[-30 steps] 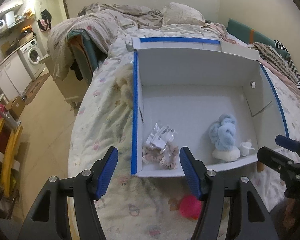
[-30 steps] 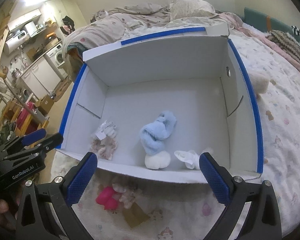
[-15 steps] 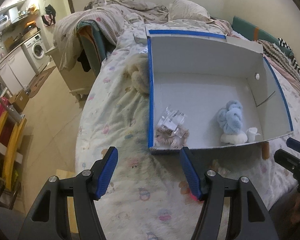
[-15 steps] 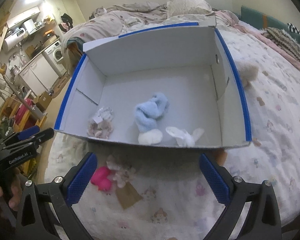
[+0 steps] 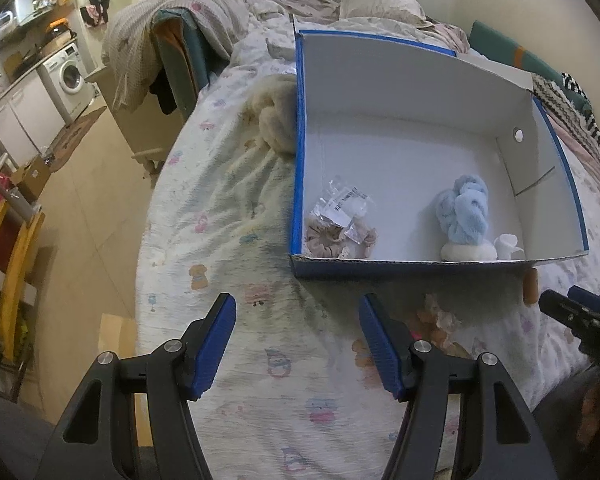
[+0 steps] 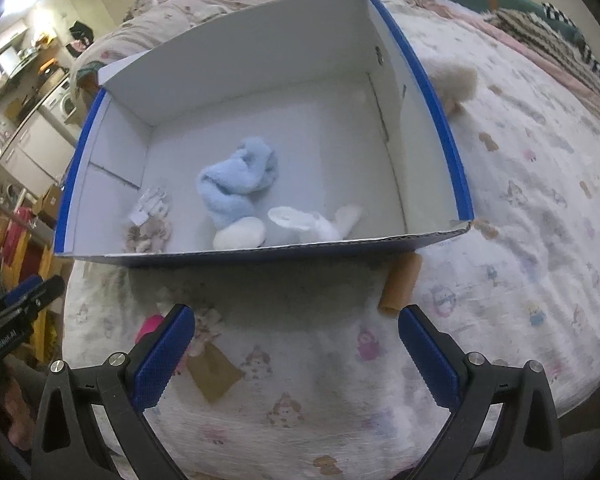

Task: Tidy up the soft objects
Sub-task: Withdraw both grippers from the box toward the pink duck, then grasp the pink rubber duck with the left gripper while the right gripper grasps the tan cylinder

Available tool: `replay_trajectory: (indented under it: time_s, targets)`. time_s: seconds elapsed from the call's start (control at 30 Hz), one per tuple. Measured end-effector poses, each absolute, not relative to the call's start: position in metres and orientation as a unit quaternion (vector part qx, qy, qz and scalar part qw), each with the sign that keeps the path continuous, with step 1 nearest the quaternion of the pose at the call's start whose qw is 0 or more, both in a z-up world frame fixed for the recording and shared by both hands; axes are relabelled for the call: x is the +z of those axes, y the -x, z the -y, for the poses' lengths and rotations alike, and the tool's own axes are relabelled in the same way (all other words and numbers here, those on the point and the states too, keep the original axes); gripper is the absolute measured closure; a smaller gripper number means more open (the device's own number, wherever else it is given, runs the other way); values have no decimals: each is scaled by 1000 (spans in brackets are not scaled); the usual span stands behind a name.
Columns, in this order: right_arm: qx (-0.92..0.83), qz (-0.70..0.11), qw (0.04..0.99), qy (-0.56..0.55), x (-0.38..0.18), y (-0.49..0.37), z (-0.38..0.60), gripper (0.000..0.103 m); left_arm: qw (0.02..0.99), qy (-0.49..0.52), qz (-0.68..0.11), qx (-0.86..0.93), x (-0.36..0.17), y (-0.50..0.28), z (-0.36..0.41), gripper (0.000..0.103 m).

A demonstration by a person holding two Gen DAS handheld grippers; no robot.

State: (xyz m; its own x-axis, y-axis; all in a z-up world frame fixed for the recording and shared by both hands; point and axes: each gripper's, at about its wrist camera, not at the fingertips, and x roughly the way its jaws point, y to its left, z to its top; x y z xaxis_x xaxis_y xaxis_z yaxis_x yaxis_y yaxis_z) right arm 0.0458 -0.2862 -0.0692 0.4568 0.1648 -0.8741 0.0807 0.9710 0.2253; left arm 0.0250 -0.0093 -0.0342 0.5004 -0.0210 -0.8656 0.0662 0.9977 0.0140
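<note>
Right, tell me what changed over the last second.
Both grippers, left and right, pulled back from the box, open and empty; nothing grabbed or released. The blue cloth, scrunchie and white pieces inside stayed put.

Beside the box [image 6: 260,254], a pink toy [image 6: 149,327] is mostly hidden behind the right hand-held gripper [image 6: 296,354]; its shape cannot be told. The left view's edge cuts off that hand-held gripper.

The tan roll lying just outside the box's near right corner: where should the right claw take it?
Grip the tan roll across its middle, from above. It lies flat on the bedsheet, its far end near the box wall, so the near half is freest. The right claw is already open.
</note>
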Motion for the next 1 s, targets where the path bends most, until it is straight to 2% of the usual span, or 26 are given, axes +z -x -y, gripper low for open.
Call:
replay_trajectory:
  time_s: [0.43,0.87,0.9,0.93,0.97,1.0]
  targets:
    - [-14,-540,822,-177,-83,-55,314,0,793,27,-602,-83,-87,-41,32,42]
    - [-63,-574,780,-242,-113,-66,357,0,748,-14,-653,-117,-131,-48,81,42]
    - [-61,-568,782,-248,-114,-68,359,3,742,-6,-660,-121,-134,-50,81,53]
    - [-54,-568,782,-252,-115,-71,359,14,738,3,-664,-124,-137,-52,81,62]
    - [-51,-571,780,-252,-117,-74,359,22,732,9,-670,-125,-140,-55,81,61]
    - [-52,-576,777,-250,-121,-76,359,25,731,12,-671,-125,-142,-58,82,62]
